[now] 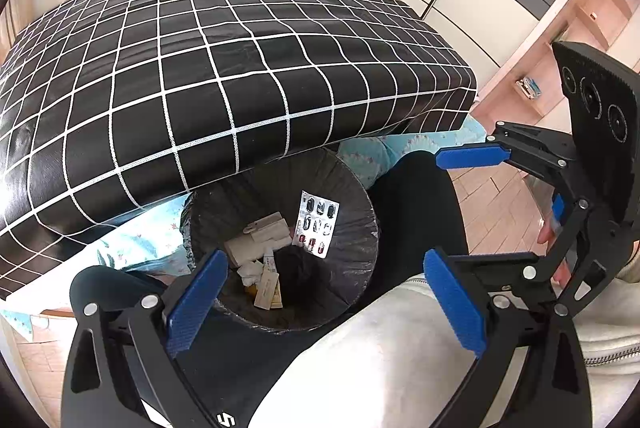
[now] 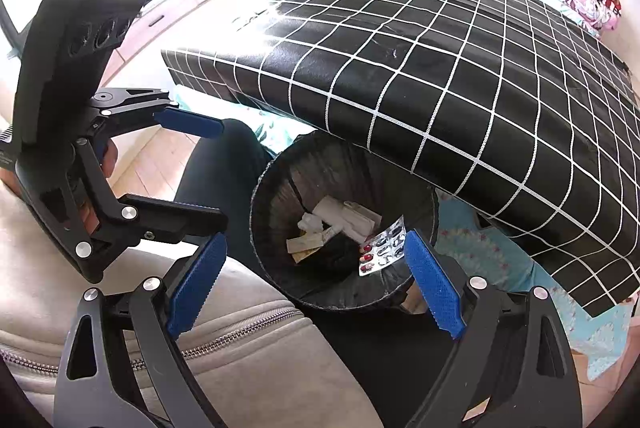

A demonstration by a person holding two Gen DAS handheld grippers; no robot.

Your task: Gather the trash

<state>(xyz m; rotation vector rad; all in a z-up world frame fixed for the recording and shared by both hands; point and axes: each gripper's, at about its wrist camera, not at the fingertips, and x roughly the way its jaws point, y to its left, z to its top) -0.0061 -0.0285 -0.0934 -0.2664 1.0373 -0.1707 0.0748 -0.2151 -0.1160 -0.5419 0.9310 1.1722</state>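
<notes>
- Left gripper (image 1: 326, 302): we note its jaws spread wide, nothing between the blue pads (image 1: 198, 304).
- Trash bin (image 1: 362, 274), black-lined, sits just ahead of these jaws, partly under the checked table cover (image 1: 224, 68).
- In the bin we see cardboard scraps (image 1: 260, 234) toward the left jaw and a pill blister pack (image 1: 317, 223) leaning on the liner toward the right jaw.
- Right gripper (image 2: 316, 284): jaws likewise apart and empty, bin between and ahead of them, blister pack just beside the right pad (image 2: 434, 286).
</notes>
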